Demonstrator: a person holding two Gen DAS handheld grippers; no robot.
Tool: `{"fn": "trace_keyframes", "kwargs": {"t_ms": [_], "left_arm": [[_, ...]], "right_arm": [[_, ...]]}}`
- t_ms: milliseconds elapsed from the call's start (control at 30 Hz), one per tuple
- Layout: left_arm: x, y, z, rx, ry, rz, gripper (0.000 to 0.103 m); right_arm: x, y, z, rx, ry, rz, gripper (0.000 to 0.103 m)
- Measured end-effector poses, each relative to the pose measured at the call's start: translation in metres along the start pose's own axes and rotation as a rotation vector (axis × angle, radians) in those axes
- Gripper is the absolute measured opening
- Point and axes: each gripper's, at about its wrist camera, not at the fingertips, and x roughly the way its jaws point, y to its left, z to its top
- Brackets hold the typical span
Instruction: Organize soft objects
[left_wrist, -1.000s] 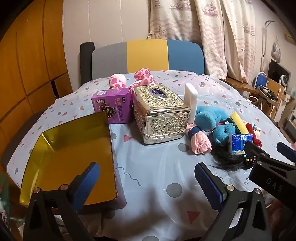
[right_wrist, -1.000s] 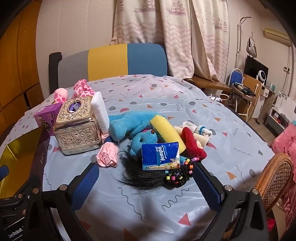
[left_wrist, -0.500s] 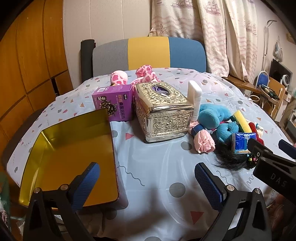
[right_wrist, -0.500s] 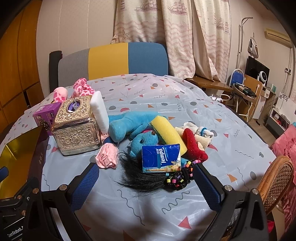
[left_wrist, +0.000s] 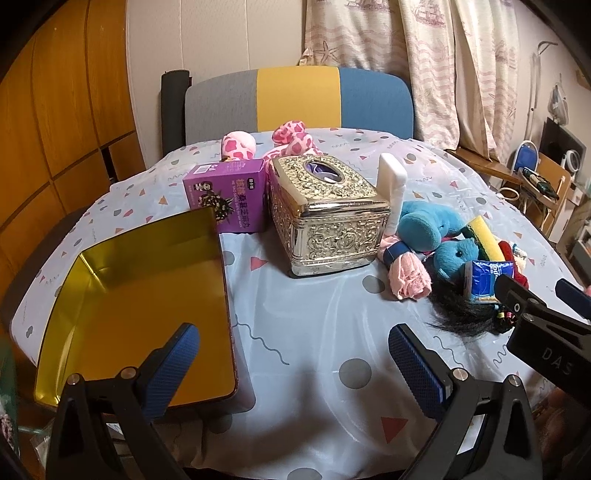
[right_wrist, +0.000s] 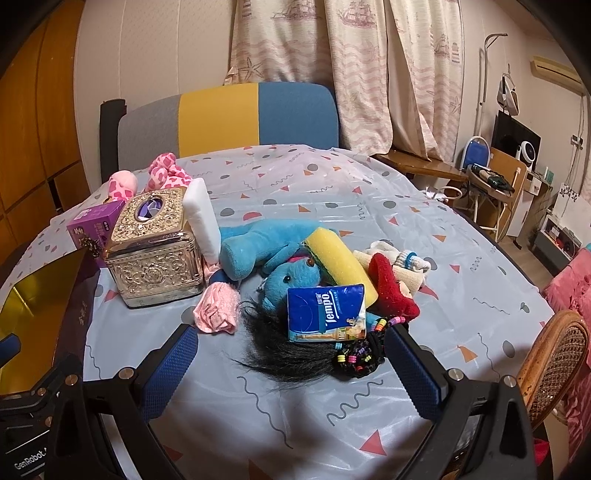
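Note:
A heap of soft things lies mid-table: a blue plush toy (right_wrist: 273, 251), a yellow sponge (right_wrist: 341, 260), a red sock (right_wrist: 391, 291), a pink cloth bundle (right_wrist: 218, 308), a black wig (right_wrist: 291, 350) with beaded hair ties (right_wrist: 356, 356), and a blue Tempo tissue pack (right_wrist: 327, 314) on top. My right gripper (right_wrist: 291, 373) hovers open just short of the wig, nothing between its fingers. My left gripper (left_wrist: 295, 369) is open over bare tablecloth beside the open yellow tin (left_wrist: 122, 295). The heap shows at the right in the left wrist view, with the blue plush toy (left_wrist: 424, 225).
An ornate silver tissue box (left_wrist: 325, 210) and a purple carton (left_wrist: 229, 195) stand behind the tin. A white sponge block (left_wrist: 391, 184) leans on the box. Pink spotted plush (left_wrist: 291, 142) lies at the far edge. A wicker chair (right_wrist: 554, 354) stands at the right.
Both views have shifted slightly; the left gripper drew back a little and the right one edged closer to the heap. Both stay open and nothing on the table moved.

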Motion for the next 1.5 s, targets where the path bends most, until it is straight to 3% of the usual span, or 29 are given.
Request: {"fn": "trace_keyframes", "kwargs": {"t_ms": [1200, 1500], "left_arm": [[-0.004, -0.003, -0.002, 0.008, 0.006, -0.028, 0.103], [0.002, -0.011, -0.002, 0.036, 0.028, -0.047, 0.103]], "right_arm": [[-0.001, -0.006, -0.001, 0.014, 0.003, 0.005, 0.103], [0.003, -0.028, 0.011, 0.070, -0.006, 0.010, 0.103]]}}
